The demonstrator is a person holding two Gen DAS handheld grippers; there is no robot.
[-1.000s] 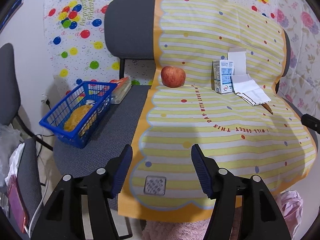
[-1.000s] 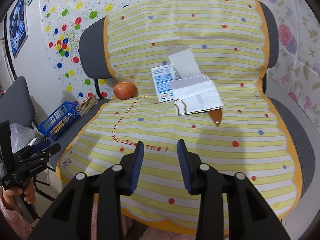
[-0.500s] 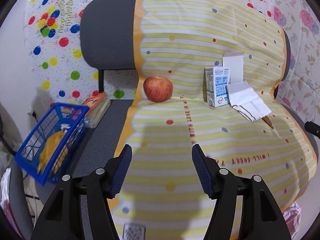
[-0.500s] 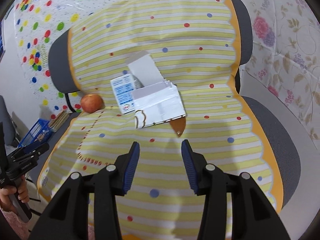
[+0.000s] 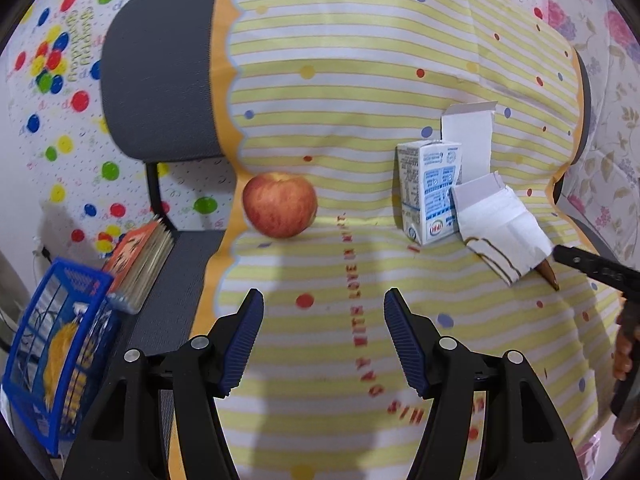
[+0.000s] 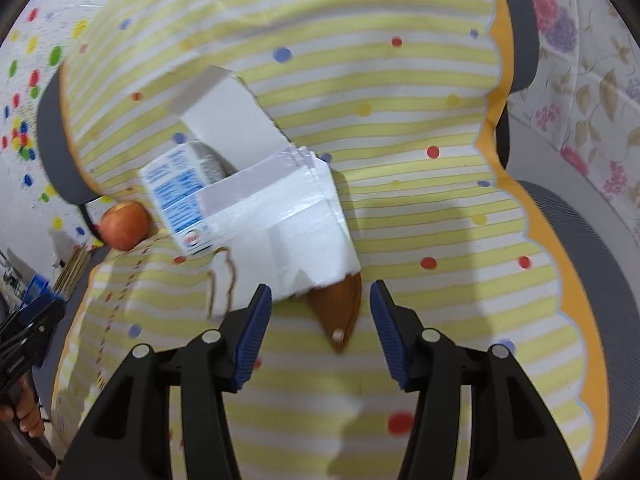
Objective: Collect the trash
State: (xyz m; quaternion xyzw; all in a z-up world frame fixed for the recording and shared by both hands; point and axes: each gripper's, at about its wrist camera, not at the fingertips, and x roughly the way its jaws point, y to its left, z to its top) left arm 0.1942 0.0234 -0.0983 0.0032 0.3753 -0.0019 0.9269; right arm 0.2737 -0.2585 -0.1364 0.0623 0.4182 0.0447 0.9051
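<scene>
A white and blue milk carton [image 5: 430, 192] stands on a yellow striped cloth [image 5: 328, 360] over a chair seat. A torn white paper box [image 5: 500, 224] with a brown pointed tip [image 5: 547, 273] lies to its right. A red apple [image 5: 280, 210] lies to its left. My left gripper [image 5: 324, 340] is open and empty, short of the apple and carton. My right gripper [image 6: 320, 326] is open, its fingers on either side of the brown tip [image 6: 338, 312] at the paper box's [image 6: 288, 220] near end. The carton [image 6: 176, 196] and apple [image 6: 124, 224] lie left of it.
A blue basket [image 5: 56, 360] holding yellow items stands on the neighbouring grey seat, with a book [image 5: 140, 264] beside it. The chair backs rise behind the objects. The right gripper shows at the right edge of the left wrist view [image 5: 592, 270]. Floral fabric [image 6: 580, 80] hangs at right.
Both grippers have moved forward toward the objects. The right gripper has closed in on the paper box so the brown tip lies between its open fingers. Nothing has been grasped.
</scene>
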